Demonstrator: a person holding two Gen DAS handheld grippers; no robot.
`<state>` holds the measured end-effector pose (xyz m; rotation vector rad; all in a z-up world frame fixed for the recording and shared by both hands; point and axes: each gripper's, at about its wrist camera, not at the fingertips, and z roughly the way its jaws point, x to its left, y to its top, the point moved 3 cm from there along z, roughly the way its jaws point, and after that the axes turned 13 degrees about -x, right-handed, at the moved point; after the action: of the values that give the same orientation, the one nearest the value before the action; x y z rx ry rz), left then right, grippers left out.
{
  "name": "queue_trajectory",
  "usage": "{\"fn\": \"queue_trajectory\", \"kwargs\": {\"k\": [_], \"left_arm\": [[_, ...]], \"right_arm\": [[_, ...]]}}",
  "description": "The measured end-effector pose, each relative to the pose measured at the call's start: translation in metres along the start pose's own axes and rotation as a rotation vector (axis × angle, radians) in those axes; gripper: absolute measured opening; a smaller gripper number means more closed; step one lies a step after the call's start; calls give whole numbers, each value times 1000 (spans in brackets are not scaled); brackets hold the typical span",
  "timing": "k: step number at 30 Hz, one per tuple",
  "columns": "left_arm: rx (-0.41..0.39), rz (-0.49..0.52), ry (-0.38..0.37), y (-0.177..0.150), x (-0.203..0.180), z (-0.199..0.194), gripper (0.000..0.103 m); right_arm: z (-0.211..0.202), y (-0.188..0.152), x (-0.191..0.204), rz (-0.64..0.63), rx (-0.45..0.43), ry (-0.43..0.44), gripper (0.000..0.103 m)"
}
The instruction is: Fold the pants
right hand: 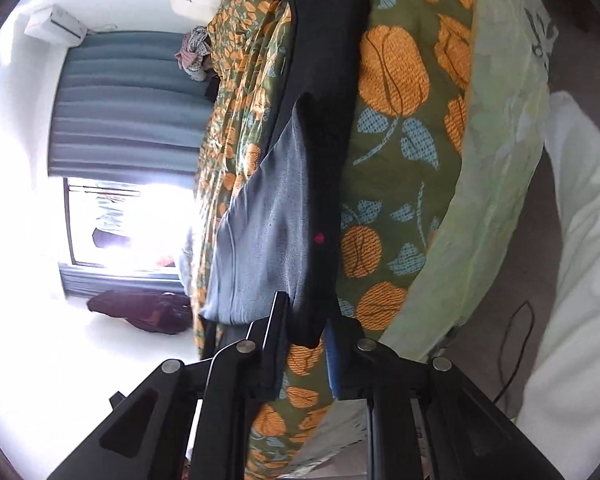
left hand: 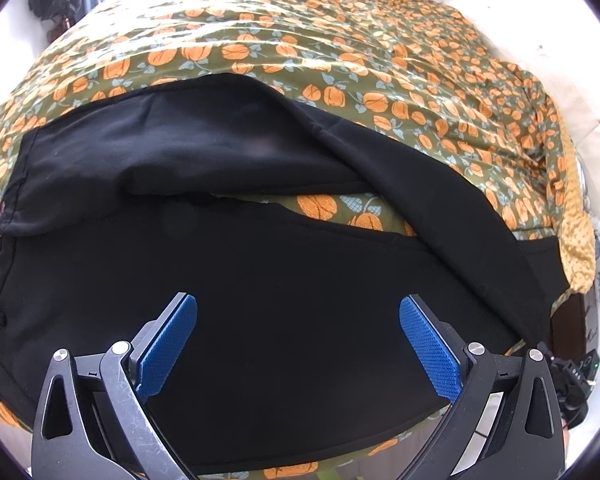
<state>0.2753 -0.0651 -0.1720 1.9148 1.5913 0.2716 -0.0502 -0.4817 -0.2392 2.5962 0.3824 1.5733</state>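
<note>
Pants [left hand: 260, 264], black, are being spread across a bedspread [left hand: 340, 60] patterned with orange flowers. The left gripper [left hand: 298, 312] is being held wide open above them. A leg end is being pinched by the right gripper [right hand: 306, 320].

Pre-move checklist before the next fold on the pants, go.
1. Right gripper shut on the pants: ok, black cloth sits between its fingers.
2. Left gripper open: ok, blue pads wide apart, nothing between them.
3. Left gripper over the pants: ok; whether it touches the cloth, cannot tell.
4. Legs lined up: not ok, the far leg crosses the near one and bedspread shows between them.
5. Pants fully on the bed: cannot tell, the leg end lies by the bed's edge.
6. How many layers the right gripper holds: cannot tell.
</note>
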Motion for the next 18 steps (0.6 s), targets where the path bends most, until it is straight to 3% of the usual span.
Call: {"fn": "queue_trajectory", "kwargs": {"k": [3,7,11,16,17,18], "left_arm": [[7,-61,-50,31,1,9,102],[77,-291,-200,85,14,52,102],[125,-560,-149,104,42,106,102],[149,-603,-81,104,54,134,100],[148,-600,-88,105,54,134,93],[146,-599,-102,105,54,134,66]], "right_arm": [[-6,6,21,-89,5,15,15],[-27,16,89,-287,16,120,14],[-53,17,146,-408,20,243,14],[-88,4,204,-528,56,404,14],[-92,-3,213,-545,61,433,14],[-100,-4,220,-565,65,464,14]]}}
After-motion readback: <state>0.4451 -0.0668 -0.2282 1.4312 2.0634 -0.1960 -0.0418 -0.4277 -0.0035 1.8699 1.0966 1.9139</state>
